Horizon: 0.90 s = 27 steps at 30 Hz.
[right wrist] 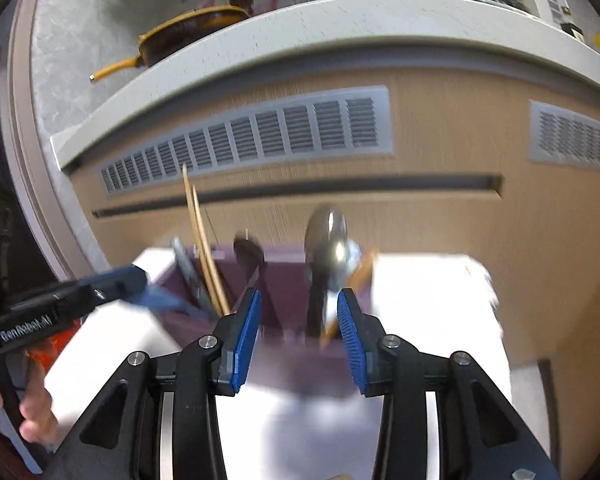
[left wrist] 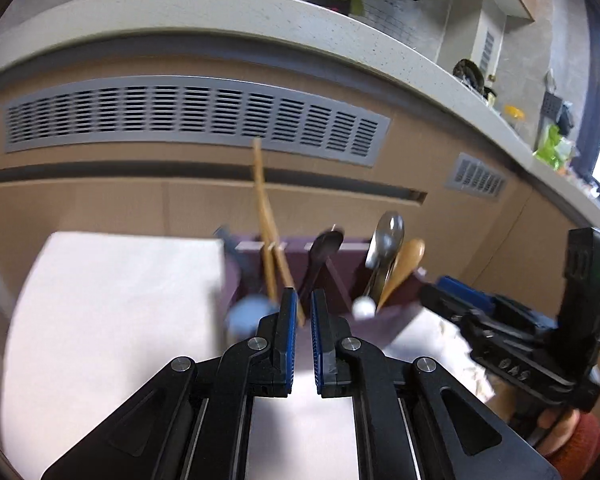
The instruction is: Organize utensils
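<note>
A purple utensil holder [left wrist: 384,320] [right wrist: 288,276] with several compartments stands on the white table [left wrist: 100,300]. Wooden chopsticks [left wrist: 266,216] [right wrist: 198,220] lean in its left part. A dark spoon [left wrist: 326,244] [right wrist: 249,250] stands in the middle, and a metal spoon [left wrist: 388,236] [right wrist: 326,232] and a wooden spoon [left wrist: 408,260] at the right. My left gripper [left wrist: 304,296] [right wrist: 140,276] hovers just before the holder, its pads almost together with nothing between them. My right gripper [right wrist: 298,300] [left wrist: 436,294] is open in front of the right compartments, holding nothing. The picture is blurred.
Behind the table runs a wooden cabinet front with grey vent grilles [left wrist: 196,116] [right wrist: 260,136] under a pale countertop [left wrist: 260,12]. A yellow-handled pan [right wrist: 192,26] sits on that counter. A person's hand [right wrist: 36,416] [left wrist: 560,424] grips each tool.
</note>
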### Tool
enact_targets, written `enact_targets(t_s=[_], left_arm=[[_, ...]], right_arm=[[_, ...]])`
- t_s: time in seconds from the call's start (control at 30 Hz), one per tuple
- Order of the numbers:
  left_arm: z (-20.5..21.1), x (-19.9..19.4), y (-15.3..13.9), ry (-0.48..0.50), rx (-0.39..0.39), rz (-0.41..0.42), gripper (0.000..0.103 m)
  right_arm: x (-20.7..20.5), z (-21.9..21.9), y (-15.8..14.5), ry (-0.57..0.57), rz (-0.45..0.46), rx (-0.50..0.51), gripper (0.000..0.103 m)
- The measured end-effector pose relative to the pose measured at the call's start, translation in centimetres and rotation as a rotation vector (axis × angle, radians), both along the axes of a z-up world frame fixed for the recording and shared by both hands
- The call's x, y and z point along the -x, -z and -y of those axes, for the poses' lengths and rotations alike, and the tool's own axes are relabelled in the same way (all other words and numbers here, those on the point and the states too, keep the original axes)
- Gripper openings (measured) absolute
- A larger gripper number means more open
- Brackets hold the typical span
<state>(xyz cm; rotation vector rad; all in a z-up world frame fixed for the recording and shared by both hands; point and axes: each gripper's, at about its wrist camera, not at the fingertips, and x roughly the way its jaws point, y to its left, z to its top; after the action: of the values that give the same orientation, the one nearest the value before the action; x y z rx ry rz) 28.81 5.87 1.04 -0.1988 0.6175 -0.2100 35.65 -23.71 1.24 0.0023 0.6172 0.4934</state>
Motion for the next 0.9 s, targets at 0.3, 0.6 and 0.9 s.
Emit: enact_targets(t_s=[0.3, 0.6, 0.9], left_arm=[[1.2, 9.6, 1.2, -0.131, -0.119, -0.024, 0.008], [3.2, 13.9, -0.6, -0.122, -0.139, 0.034, 0.008], [4.1, 14.8, -1.0, -0.095, -0.142, 0.032, 0.008]], right_arm=[[10.2, 0.5, -1.2, -0.015, 0.01, 0.102, 0.039], [14.6, 1.6, -2.1, 0.016, 0.033, 0.128, 0.039], [15.9, 2.0, -2.5, 0.018, 0.034, 0.121, 0.039]])
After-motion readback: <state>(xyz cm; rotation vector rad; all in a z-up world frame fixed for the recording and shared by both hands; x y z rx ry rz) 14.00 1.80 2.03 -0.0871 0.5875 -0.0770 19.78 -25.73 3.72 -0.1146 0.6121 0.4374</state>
